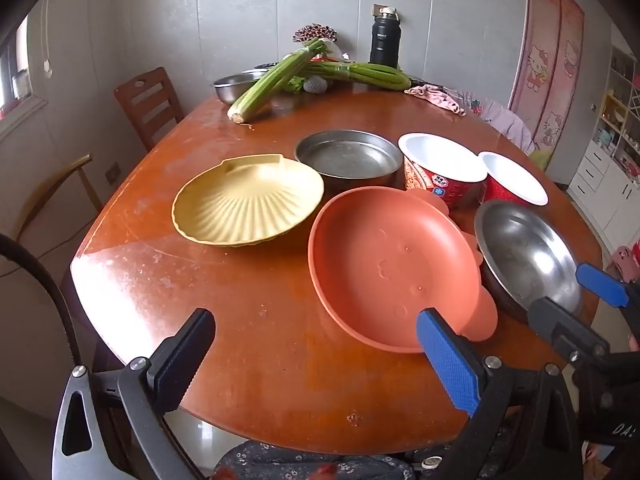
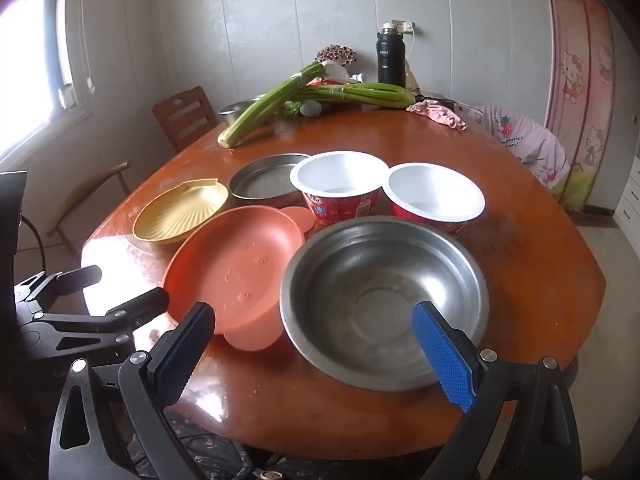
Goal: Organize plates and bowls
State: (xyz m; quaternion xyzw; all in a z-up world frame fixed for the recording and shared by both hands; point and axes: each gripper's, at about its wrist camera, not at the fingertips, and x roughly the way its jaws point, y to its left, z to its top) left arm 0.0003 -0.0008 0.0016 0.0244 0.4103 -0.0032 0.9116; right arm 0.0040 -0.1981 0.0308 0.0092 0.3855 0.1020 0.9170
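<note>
Both grippers hang at the near edge of the round wooden table (image 1: 248,360), each with its jaws spread wide and holding nothing. The left gripper (image 1: 316,354) sits at about seven o'clock on the tabletop, the right gripper (image 2: 314,354) at about five, just in front of the steel bowl (image 2: 384,300).

That steel bowl stands nearest, touching the orange plate (image 1: 384,268) at its nine o'clock. The plate's rim overlaps the bowl's edge on that side. Farther in, at ten o'clock from the plate, lies the yellow shell-shaped dish (image 1: 248,200), close beside it; I cannot tell if they touch.

Beyond these, near the table's centre, a flat steel pan (image 1: 348,158) stands at twelve o'clock, with two red paper cups (image 2: 340,184) side by side to its three o'clock.

At the far edge lie celery stalks (image 1: 276,78), a small steel basin (image 1: 236,86), a pink cloth (image 2: 438,116) and a black flask (image 1: 385,38).
</note>
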